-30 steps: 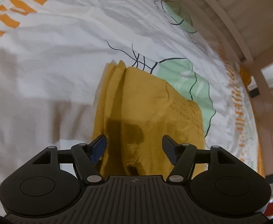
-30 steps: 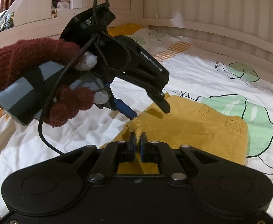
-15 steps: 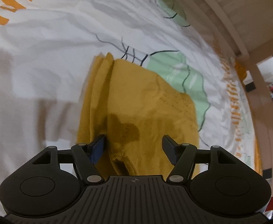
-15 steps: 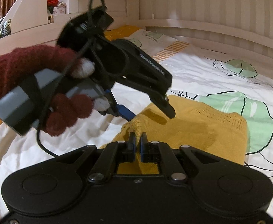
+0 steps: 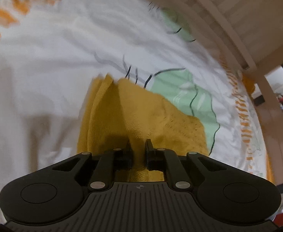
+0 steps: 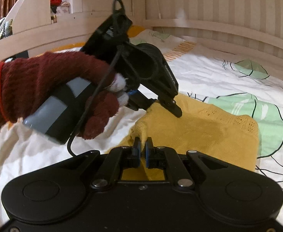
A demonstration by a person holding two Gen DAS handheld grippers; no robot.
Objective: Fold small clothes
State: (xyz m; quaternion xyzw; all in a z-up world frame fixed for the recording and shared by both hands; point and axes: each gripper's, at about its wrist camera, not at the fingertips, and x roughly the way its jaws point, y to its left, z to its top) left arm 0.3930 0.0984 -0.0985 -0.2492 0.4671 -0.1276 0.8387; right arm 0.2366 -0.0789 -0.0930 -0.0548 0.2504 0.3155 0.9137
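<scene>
In the left wrist view, the left claw (image 5: 138,147) was pinched on a raised ridge of the yellow knit garment (image 5: 160,119), its two fingers close together with a fold of the cloth standing up between them. The garment lay straight ahead of that claw on the bed sheet (image 5: 44,67), its long axis running away from the camera, with stacked fold layers showing along its left edge. Bare white sheet spread to the left and beyond the far end, while the wooden bed rail (image 5: 228,31) closed off the right side, so the freer room for carrying the cloth over looked to be forward and to the left. In the right wrist view, the right claw (image 6: 142,148) was likewise clamped on a peak of the garment's near corner, the cloth (image 6: 209,131) stretching ahead and to the right over a green leaf print. The left claw (image 6: 161,103), held in a dark red gloved hand (image 6: 50,90), gripped the same near edge just beyond and to the left, so both claws sat close together on one end. The likely next move was to lift that end and fold it toward the far edge.
</scene>
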